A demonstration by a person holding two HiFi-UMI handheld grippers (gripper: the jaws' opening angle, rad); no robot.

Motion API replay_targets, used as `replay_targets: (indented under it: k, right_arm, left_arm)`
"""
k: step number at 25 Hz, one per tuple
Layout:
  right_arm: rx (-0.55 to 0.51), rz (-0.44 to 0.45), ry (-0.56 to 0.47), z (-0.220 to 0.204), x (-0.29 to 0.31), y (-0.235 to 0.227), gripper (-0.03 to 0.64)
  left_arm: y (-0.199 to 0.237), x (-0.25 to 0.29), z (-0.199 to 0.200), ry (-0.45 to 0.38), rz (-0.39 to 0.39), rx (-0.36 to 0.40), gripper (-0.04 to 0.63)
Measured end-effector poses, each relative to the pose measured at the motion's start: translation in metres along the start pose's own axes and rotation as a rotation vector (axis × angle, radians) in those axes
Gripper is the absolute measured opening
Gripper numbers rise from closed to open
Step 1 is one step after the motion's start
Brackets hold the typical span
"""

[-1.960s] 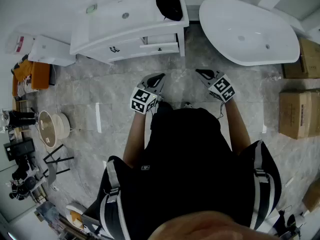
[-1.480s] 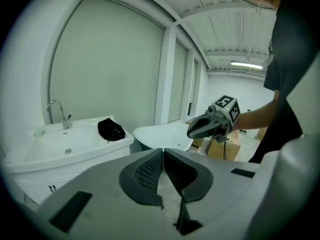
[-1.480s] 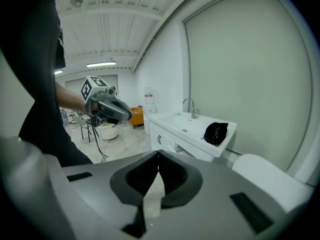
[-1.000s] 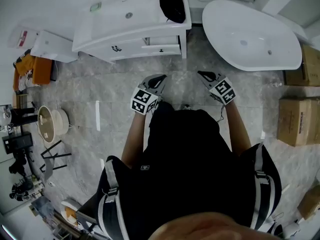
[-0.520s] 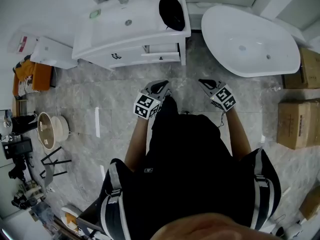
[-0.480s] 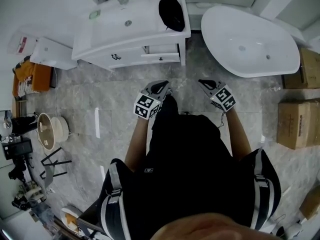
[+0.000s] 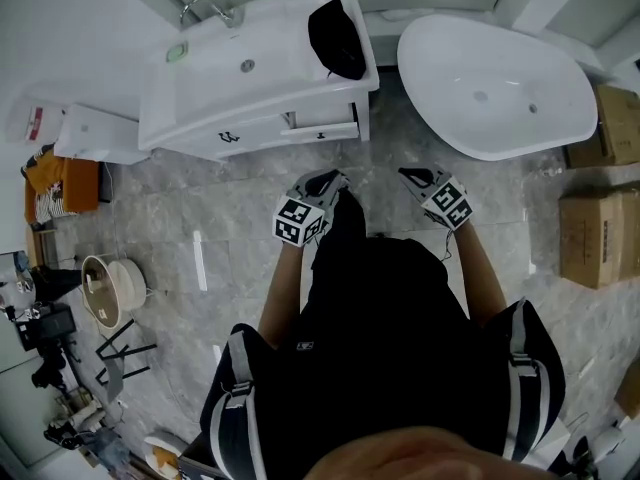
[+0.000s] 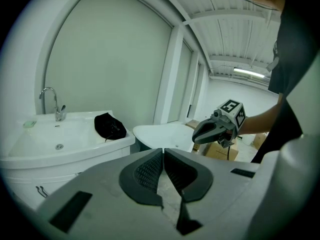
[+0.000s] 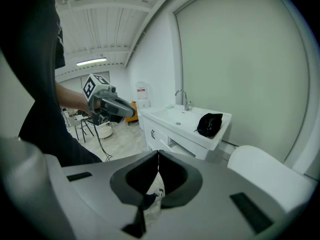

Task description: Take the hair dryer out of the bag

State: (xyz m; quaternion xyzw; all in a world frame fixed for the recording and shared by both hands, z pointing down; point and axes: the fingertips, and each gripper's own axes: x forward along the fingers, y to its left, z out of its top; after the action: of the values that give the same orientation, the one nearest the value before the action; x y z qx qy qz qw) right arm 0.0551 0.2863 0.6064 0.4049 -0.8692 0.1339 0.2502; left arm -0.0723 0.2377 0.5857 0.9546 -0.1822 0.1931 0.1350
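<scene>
Washstand top (image 7: 215, 76): black bag (image 7: 336, 38), front-to-back.

Person in a black short-sleeved shirt (image 7: 385, 348) with grey-striped straps (image 7: 237, 388); grey left gripper (image 7: 333, 177) and right gripper (image 7: 409, 174) each carry a black-and-white marker cube (image 7: 300, 221).

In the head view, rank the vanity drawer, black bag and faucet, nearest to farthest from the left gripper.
1. Vanity drawer, straight ahead of the left gripper.
2. Black bag, right end of the counter.
3. Faucet, back left of that counter.
</scene>
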Motion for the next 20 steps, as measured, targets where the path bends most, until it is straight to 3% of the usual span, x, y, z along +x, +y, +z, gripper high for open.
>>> replay_targets:
  k: [20]
  right_arm:
    - [0.074,-0.038,0.058,0.041,0.092,-0.074,0.058]
  left_arm:
    - [0.115,0.071,0.042,0.050,-0.131,0.003,0.020]
